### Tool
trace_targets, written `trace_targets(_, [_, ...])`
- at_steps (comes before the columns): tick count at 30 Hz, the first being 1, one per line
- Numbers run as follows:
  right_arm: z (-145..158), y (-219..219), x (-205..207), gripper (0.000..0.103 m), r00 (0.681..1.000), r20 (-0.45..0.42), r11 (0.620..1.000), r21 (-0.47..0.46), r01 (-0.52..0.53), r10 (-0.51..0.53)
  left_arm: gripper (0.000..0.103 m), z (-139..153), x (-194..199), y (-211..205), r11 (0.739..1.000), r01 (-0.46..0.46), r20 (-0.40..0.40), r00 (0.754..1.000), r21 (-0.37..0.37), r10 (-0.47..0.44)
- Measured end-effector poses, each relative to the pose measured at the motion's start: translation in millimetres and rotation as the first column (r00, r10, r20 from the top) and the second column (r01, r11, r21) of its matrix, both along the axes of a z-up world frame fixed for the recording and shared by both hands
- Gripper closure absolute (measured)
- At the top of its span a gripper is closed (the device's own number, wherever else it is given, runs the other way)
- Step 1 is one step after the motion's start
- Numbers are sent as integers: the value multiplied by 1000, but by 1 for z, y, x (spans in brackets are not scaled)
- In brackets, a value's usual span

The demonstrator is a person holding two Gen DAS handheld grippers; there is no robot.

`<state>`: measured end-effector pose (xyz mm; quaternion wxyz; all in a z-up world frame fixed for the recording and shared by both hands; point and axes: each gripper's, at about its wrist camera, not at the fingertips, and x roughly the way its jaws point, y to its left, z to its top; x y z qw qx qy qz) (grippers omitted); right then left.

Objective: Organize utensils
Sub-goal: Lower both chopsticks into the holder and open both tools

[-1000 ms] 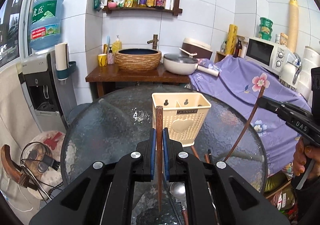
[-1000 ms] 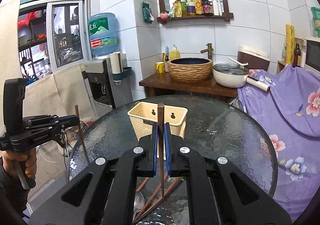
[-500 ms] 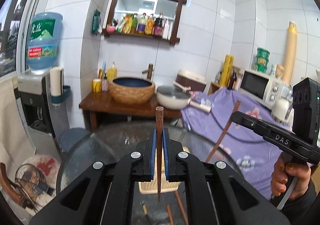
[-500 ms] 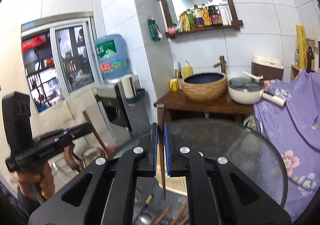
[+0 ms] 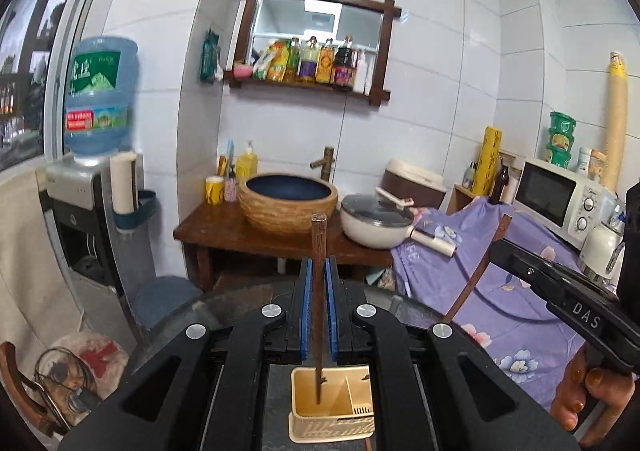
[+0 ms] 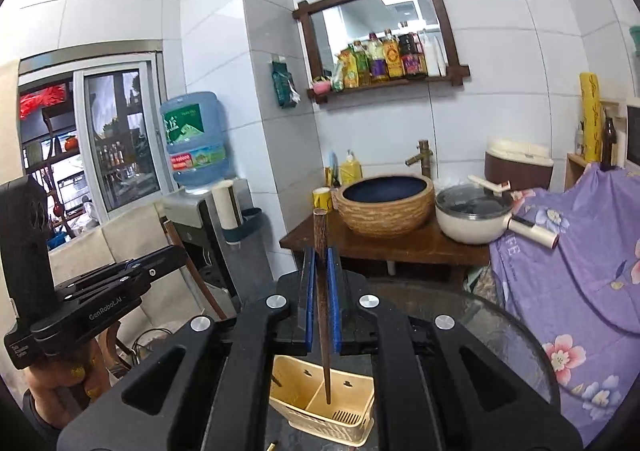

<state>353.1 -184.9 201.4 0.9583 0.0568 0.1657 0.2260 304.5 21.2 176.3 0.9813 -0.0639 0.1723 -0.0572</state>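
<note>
My left gripper (image 5: 319, 271) is shut on a dark wooden chopstick (image 5: 318, 291), held upright with its thin tip hanging over the left compartment of the cream utensil holder (image 5: 332, 417). My right gripper (image 6: 321, 263) is shut on a second wooden chopstick (image 6: 322, 311), its tip over the holder's divider area (image 6: 320, 399). The right gripper also shows at the right of the left wrist view (image 5: 560, 291), and the left gripper at the left of the right wrist view (image 6: 120, 283). Both grippers are high above the holder.
The holder stands on a round dark glass table (image 6: 480, 323). Behind are a wooden stand with a woven basin (image 5: 288, 207), a white pot (image 5: 376, 223), a water dispenser (image 5: 92, 179), a purple floral cloth (image 6: 580, 271) and a microwave (image 5: 556, 195).
Both grippers have risen with their chopsticks and come over the holder, which has dropped from mid-frame to the bottom of both views. The loose utensils on the table have left view.
</note>
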Motion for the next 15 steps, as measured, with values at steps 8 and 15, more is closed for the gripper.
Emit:
trace_targets(8, [-68, 3, 21, 96, 993, -116, 1000, -9, 4, -5, 96, -64, 22, 3, 1000, 5, -129, 992, -9, -6])
trace_targets(15, [-89, -1, 27, 96, 989, -148, 1000, -12, 21, -22, 96, -95, 32, 9, 1000, 6, -197, 980, -14, -9])
